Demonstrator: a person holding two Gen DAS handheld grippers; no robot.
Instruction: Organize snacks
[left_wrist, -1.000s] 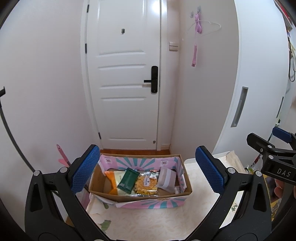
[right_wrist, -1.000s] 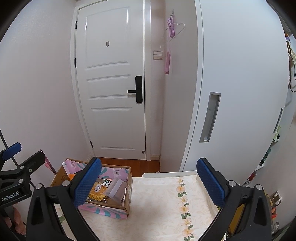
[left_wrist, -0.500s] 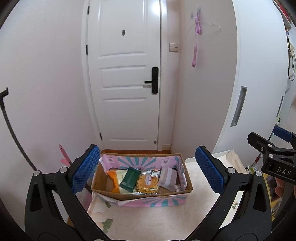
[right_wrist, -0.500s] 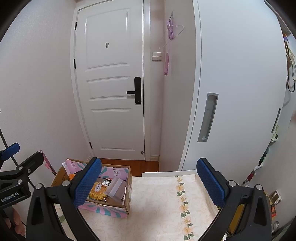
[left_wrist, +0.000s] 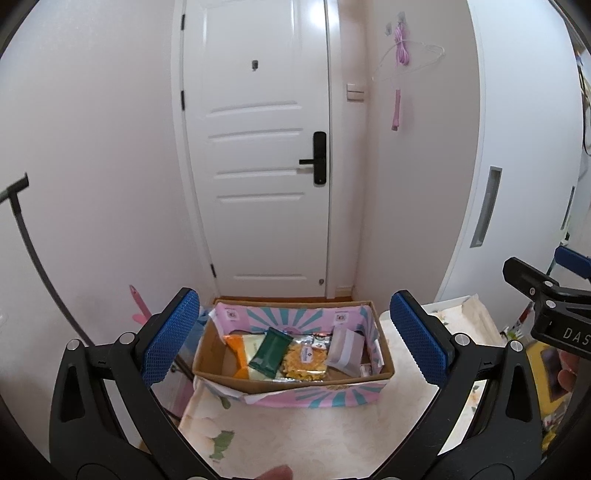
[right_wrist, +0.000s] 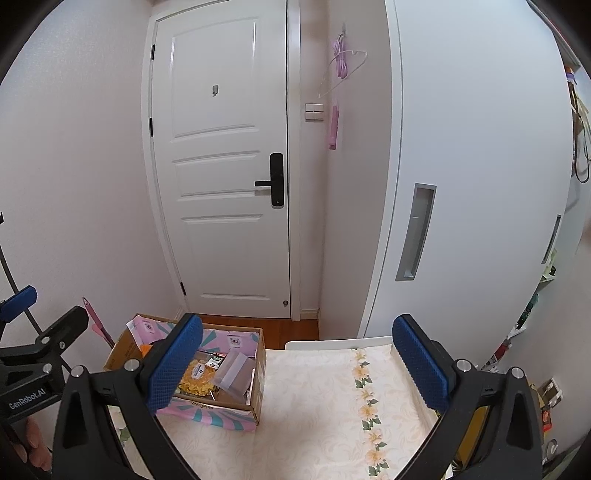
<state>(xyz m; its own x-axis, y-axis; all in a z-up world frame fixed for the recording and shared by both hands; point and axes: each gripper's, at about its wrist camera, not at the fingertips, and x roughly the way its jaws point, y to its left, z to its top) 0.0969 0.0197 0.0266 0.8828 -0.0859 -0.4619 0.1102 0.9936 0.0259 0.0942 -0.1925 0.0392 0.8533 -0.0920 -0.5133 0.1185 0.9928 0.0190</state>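
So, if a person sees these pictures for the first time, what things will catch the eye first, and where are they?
The cardboard box with pink and teal paper stands on the flowered tablecloth, holding a dark green packet, a yellow snack bag and a grey pouch. The left gripper frames it, wide open; the right gripper hangs open over bare cloth. Behind stands a white door with a black handle.

I am in the entry hall of a home. A white panelled front door (left_wrist: 258, 162) with a black lever lock (left_wrist: 318, 158) fills the upper centre of my left view. To its right a wire hanger (right_wrist: 343, 66) hangs from a wall hook above a light switch (right_wrist: 314, 112). At lower centre a floral tablecloth (right_wrist: 332, 417) covers the table, and wooden floor (right_wrist: 280, 328) shows at the door's foot.
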